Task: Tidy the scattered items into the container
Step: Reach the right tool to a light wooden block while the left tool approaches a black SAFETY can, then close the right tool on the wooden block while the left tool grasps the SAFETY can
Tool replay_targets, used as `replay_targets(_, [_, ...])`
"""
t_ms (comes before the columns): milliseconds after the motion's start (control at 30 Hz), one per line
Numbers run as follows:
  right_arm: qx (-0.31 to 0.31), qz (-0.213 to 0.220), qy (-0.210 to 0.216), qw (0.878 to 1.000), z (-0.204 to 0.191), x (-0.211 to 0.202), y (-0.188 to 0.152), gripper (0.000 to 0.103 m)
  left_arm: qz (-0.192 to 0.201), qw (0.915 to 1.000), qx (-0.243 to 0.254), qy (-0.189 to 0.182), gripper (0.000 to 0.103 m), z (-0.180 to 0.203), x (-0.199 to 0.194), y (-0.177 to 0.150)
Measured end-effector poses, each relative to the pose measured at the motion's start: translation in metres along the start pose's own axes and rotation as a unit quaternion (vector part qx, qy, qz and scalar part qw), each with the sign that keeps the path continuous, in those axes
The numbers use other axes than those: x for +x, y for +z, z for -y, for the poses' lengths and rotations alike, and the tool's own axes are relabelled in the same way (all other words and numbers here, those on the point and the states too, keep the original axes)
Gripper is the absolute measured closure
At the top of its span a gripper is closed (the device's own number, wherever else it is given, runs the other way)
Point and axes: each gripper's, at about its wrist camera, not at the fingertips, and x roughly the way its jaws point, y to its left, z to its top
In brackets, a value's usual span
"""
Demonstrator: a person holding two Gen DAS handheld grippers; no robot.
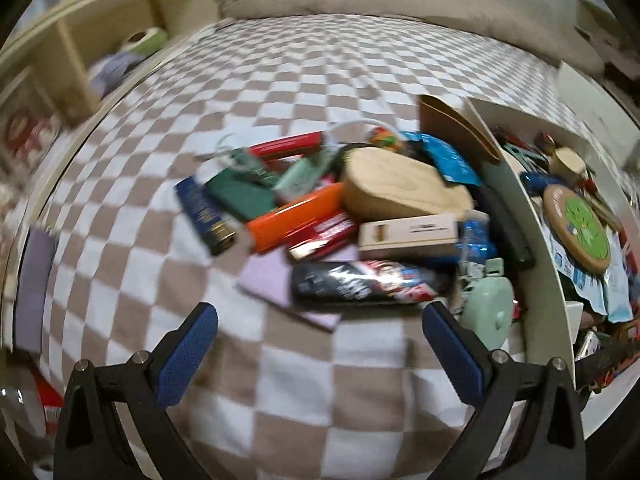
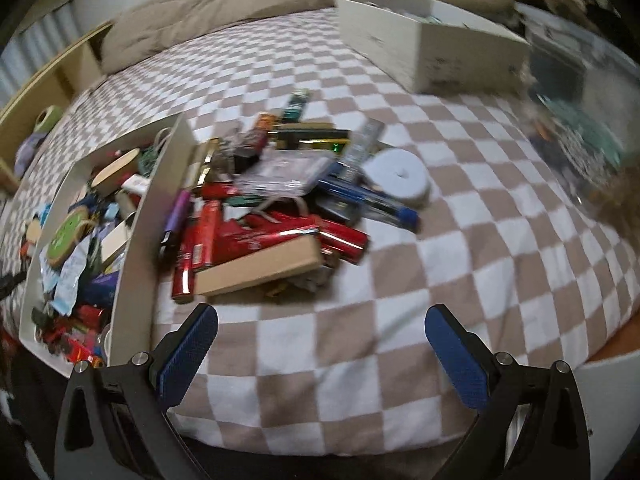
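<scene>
**Ana:** Checkered bedspread (image 2: 460,264) runs bare between the piles and the bed's near edge, so both grippers have open room in front of them. The left gripper (image 1: 320,334) hangs with its jaws spread wide and nothing between them; the right gripper (image 2: 320,334) is the same, splayed and empty.

**Ben:** Where is the container?

**Ana:** The white container (image 2: 138,240) sits on the bed between the two piles, already crowded, a round green coaster (image 1: 578,228) on top. Its long wall borders each heap closely.

**Ben:** And the scattered things?

**Ana:** On the left side, a black tube (image 1: 368,282) lies nearest, over a lilac pad (image 1: 266,276), with one orange box (image 1: 296,216) and one wooden block (image 1: 396,186) behind. On the right side, one cardboard box (image 2: 260,268) lies nearest, one pale blue roll (image 2: 398,176) at the far edge.

**Ben:** Any trouble seeing?

**Ana:** Motion blur smears most labels. A second white box (image 2: 432,48) stands farther back; its contents are unclear. The bed's right margin is a blur.
</scene>
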Motion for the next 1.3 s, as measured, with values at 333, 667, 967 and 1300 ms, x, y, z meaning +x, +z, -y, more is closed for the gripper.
replay_targets(333, [-0.055,0.01,0.006,0.998,-0.037,0.012,0.008,0.0,0.006,0.9999,0.014,-0.002,0.0,0.014,0.014,0.01])
replay_targets(667, [-0.149,0.003,-0.057,0.987,-0.07,0.039,0.008,0.0,0.005,0.9997,-0.024,-0.008,0.015,-0.001,0.015,0.006])
replay_targets(967, [-0.161,-0.019,-0.078,0.984,-0.066,0.06,0.012,0.0,0.008,0.9997,-0.017,-0.014,0.021,0.004,0.011,0.003])
replay_targets(1300, [-0.145,0.003,-0.089,0.985,-0.068,0.057,0.009,0.003,0.011,0.9996,-0.023,-0.015,0.021,0.006,0.008,0.0])
